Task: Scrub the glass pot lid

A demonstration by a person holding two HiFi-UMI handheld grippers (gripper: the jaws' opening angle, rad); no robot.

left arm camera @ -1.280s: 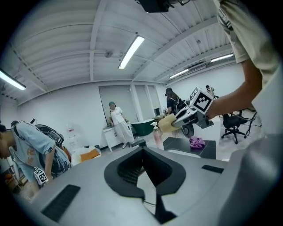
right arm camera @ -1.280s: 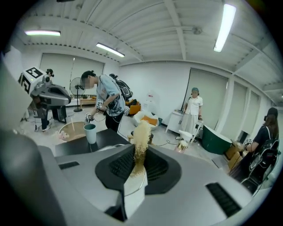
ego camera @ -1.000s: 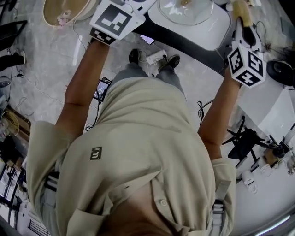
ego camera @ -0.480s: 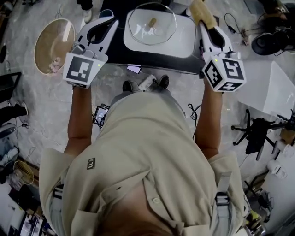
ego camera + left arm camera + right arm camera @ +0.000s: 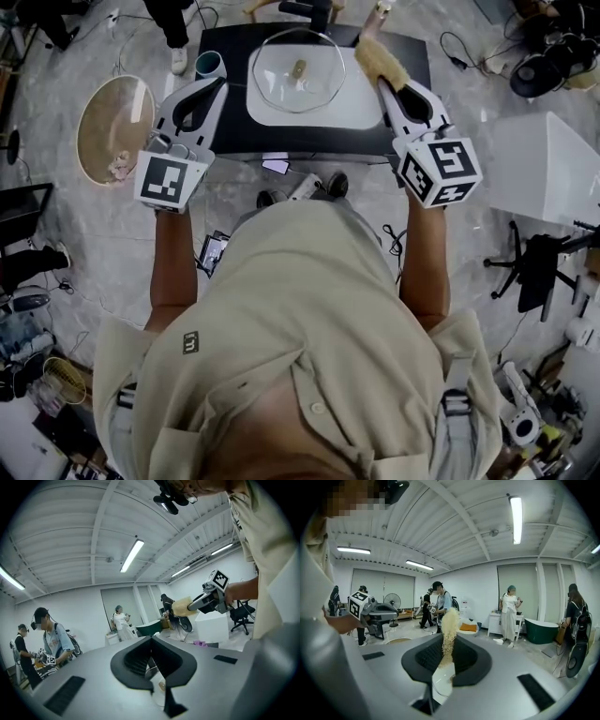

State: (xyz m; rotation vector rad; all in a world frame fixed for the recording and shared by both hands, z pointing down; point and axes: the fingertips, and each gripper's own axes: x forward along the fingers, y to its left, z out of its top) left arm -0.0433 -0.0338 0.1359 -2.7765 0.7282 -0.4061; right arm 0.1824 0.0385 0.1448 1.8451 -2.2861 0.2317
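Observation:
The glass pot lid (image 5: pixel 298 70) lies knob up on a white tray (image 5: pixel 356 108) on the black table (image 5: pixel 412 56). My left gripper (image 5: pixel 217 82) hovers by the table's left edge, left of the lid. Its jaws are shut with nothing between them (image 5: pixel 151 639). My right gripper (image 5: pixel 382 84) is over the tray's right end, shut on a tan scrub sponge (image 5: pixel 378 56) that sticks out beyond the jaws, apart from the lid. In the right gripper view the sponge (image 5: pixel 449 625) stands up between the jaws (image 5: pixel 445 644).
A teal cup (image 5: pixel 208 64) stands at the table's left back corner. On the floor to the left sits a round tan tub (image 5: pixel 114 127). A white box (image 5: pixel 544 164) and a black chair (image 5: pixel 536 272) are to the right. Several people stand around the room.
Both grippers have drawn back toward the person and sit lower in the head view. The whole table and lid now show. The sponge stays in the right gripper.

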